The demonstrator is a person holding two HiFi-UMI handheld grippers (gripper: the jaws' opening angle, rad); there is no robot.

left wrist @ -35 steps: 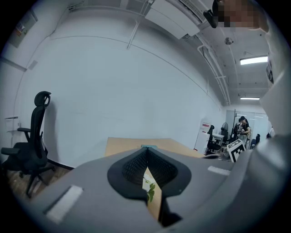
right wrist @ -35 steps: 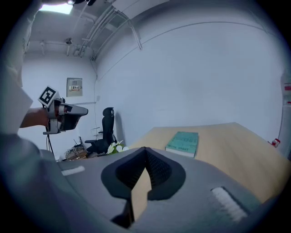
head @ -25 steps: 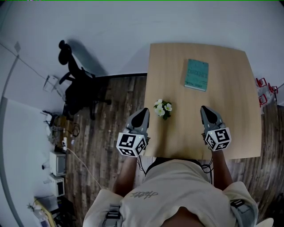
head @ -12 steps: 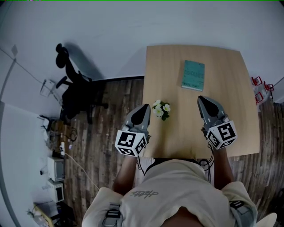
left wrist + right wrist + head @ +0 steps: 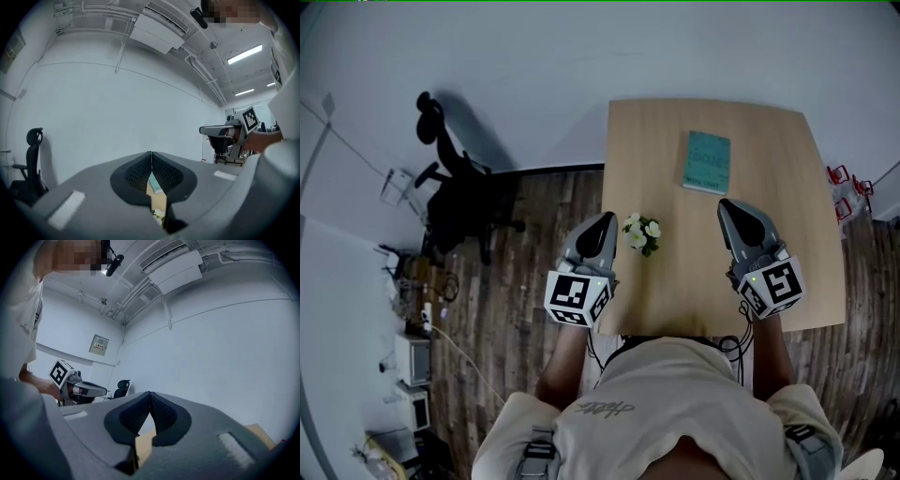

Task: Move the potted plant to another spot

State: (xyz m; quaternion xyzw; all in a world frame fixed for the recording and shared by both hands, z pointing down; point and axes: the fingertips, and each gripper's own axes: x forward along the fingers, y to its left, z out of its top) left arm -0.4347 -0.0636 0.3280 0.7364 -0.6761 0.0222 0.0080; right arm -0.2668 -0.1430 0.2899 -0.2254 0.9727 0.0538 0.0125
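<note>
A small potted plant [image 5: 642, 232] with white flowers stands near the left front edge of the wooden table [image 5: 787, 178]. My left gripper [image 5: 607, 221] hovers just left of the plant, shut with nothing in it; through its shut tips in the left gripper view [image 5: 151, 154] I glimpse the white flowers [image 5: 158, 215] below. My right gripper [image 5: 727, 207] is held above the table's front right part, well right of the plant, also shut and empty, as the right gripper view [image 5: 150, 394] shows. Both point level toward the wall.
A teal book [image 5: 707, 162] lies on the table beyond the plant. A black office chair [image 5: 455, 202] stands on the wood floor to the left. Boxes and cables [image 5: 408, 356] line the far left. Red items [image 5: 842, 192] sit right of the table.
Both grippers have risen above the table, the right one more than the left. The plant and book stay where they were.
</note>
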